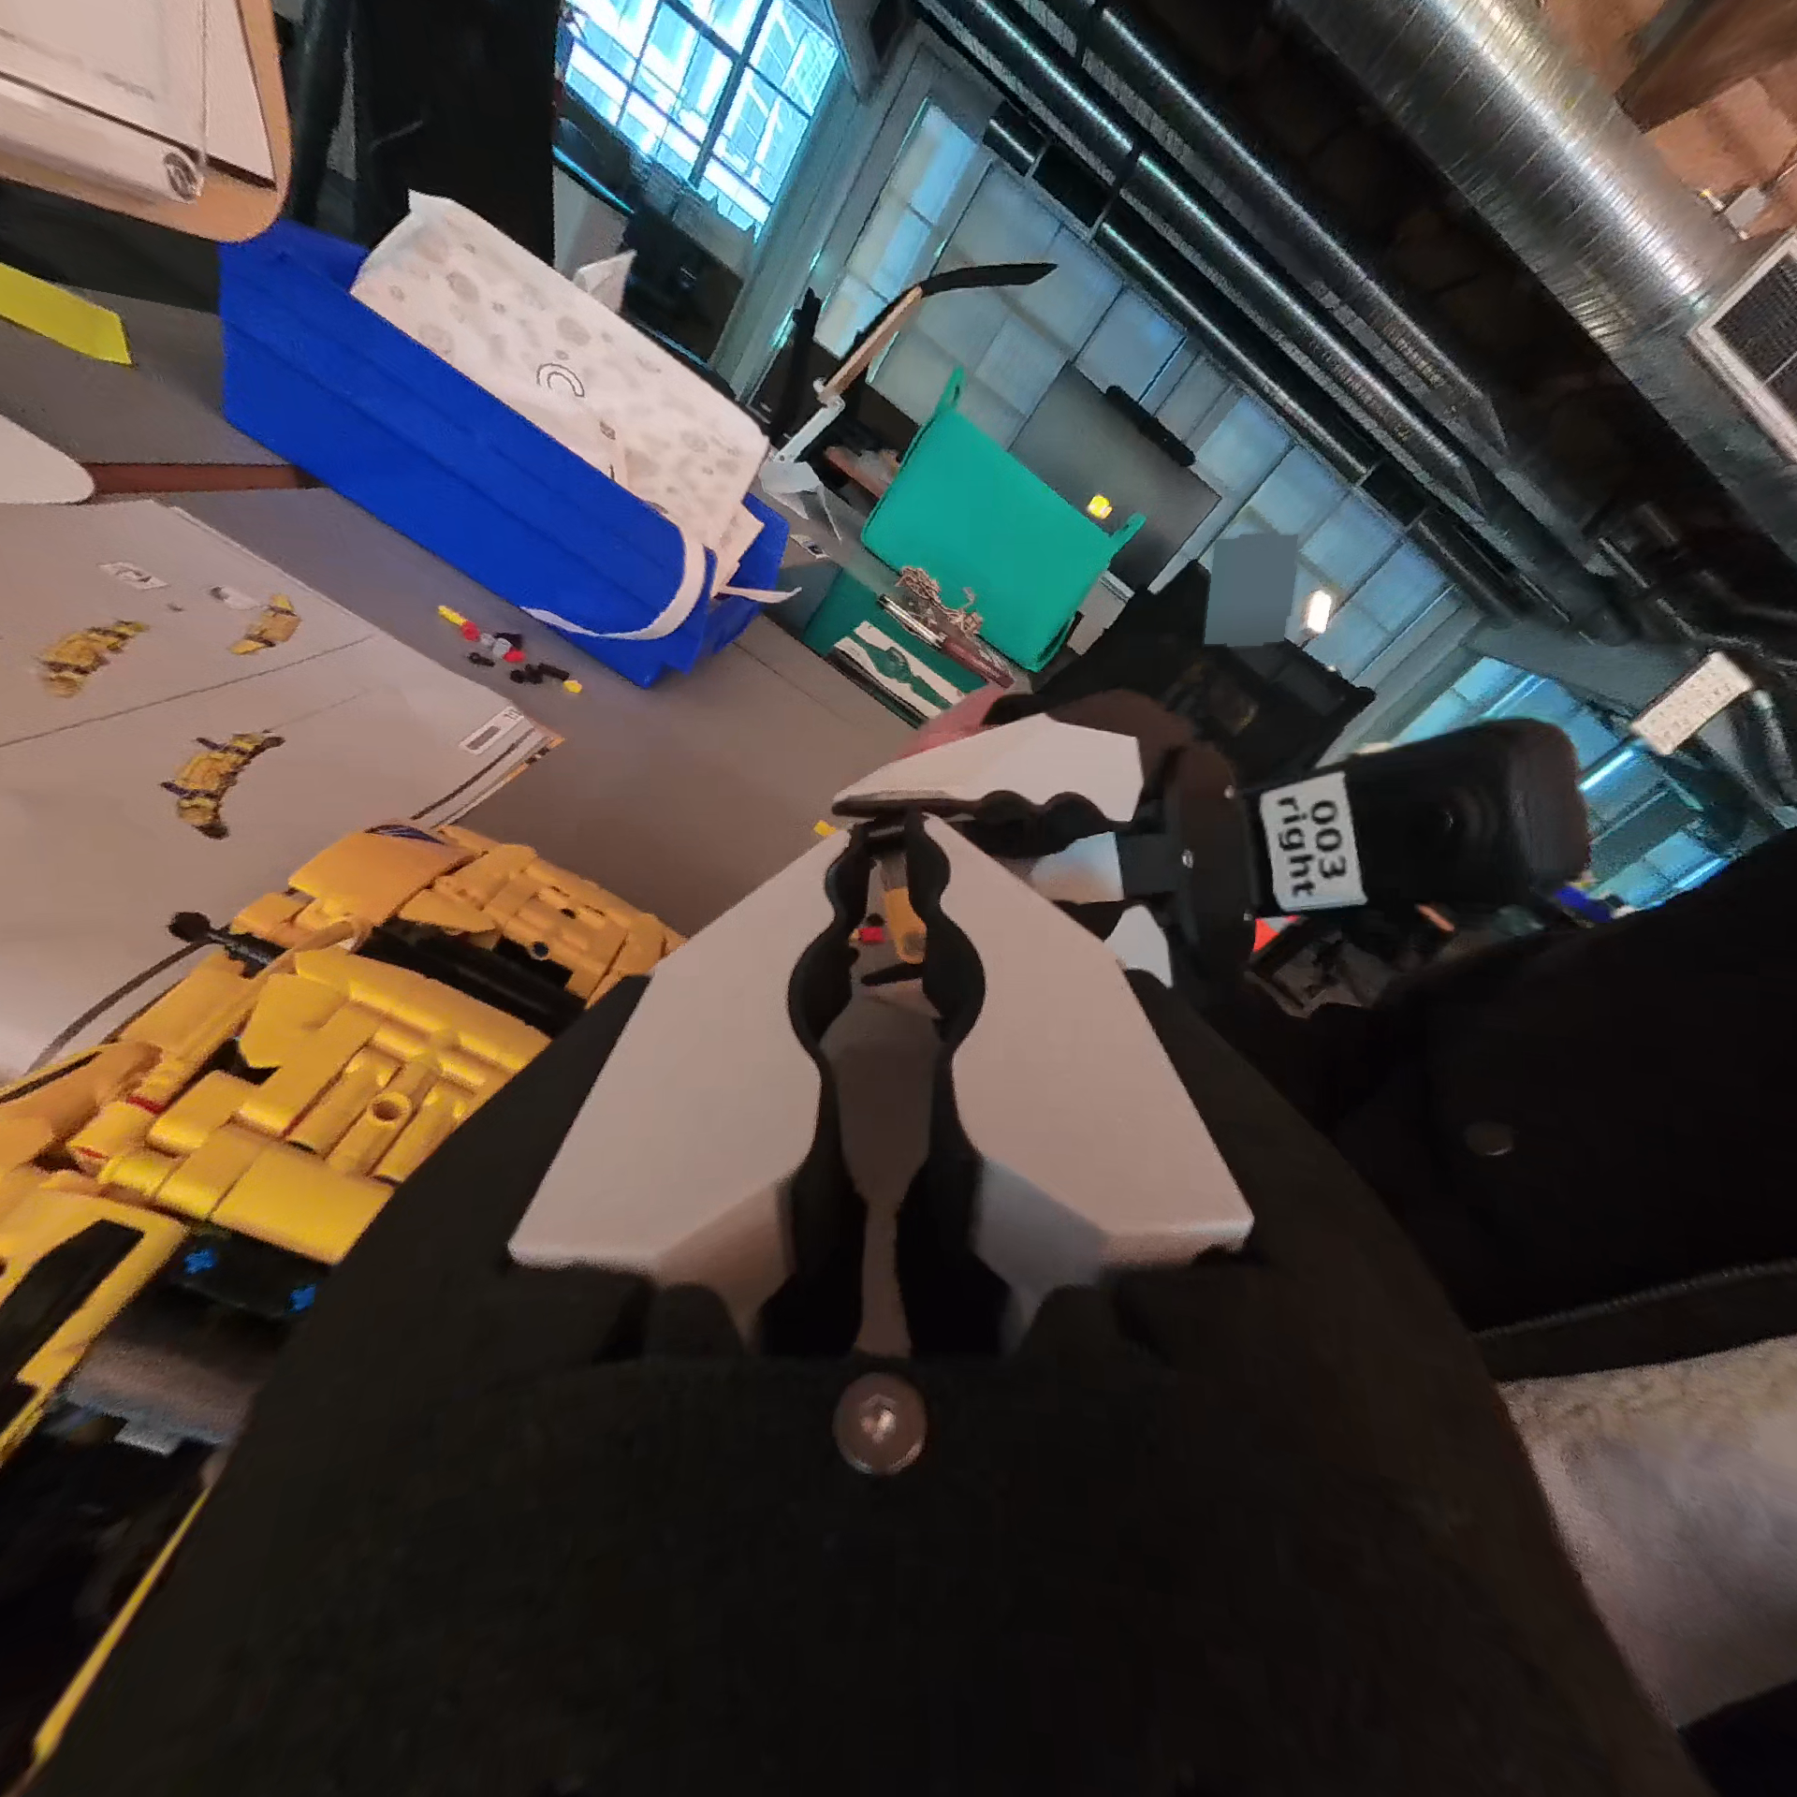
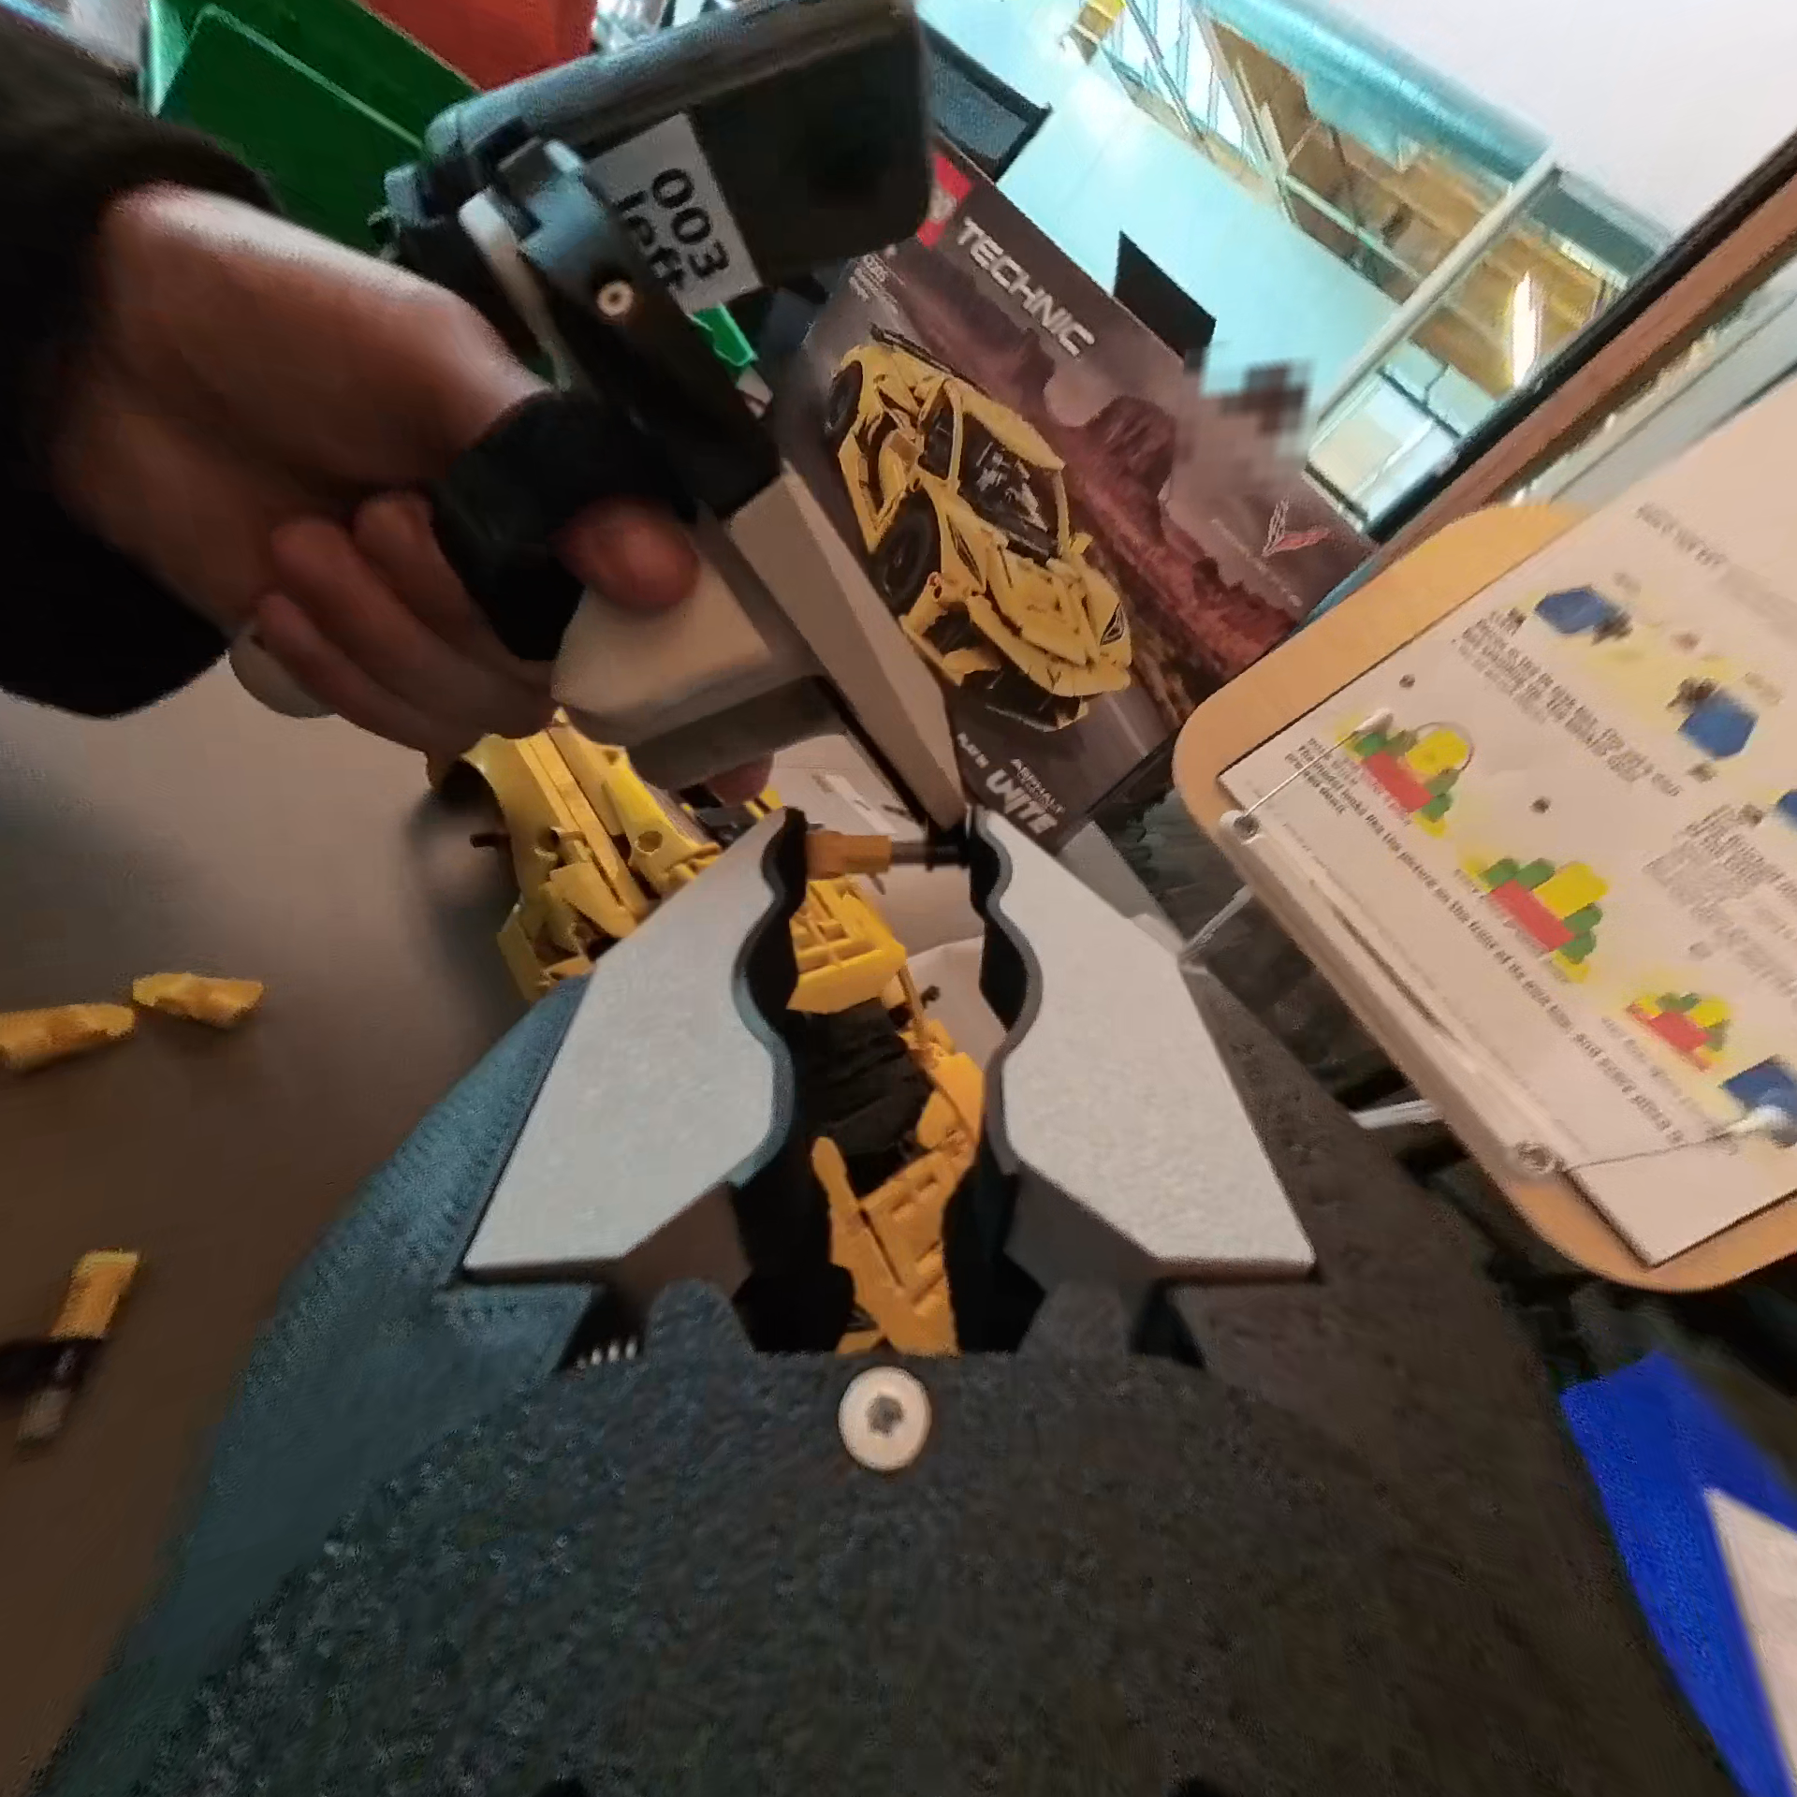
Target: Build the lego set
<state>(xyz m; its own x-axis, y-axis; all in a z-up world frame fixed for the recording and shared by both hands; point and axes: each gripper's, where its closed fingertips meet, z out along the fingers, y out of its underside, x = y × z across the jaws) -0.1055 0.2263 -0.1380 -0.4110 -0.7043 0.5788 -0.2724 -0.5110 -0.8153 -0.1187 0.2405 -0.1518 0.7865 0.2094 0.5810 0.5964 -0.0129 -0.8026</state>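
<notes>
Grey table: yellow car model left of left gripper, closed on small yellow piece; right gripper pinches its black pin end.

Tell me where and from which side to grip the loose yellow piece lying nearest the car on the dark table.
Grip the yellow piece across its narrow width, near the middle, coming down from above. It lies flat on the table as a short elongated wedge, so its two long sides probably offer the surest opposing faces. A second piece lies close at one end, so keep the fingers off that end.
</notes>
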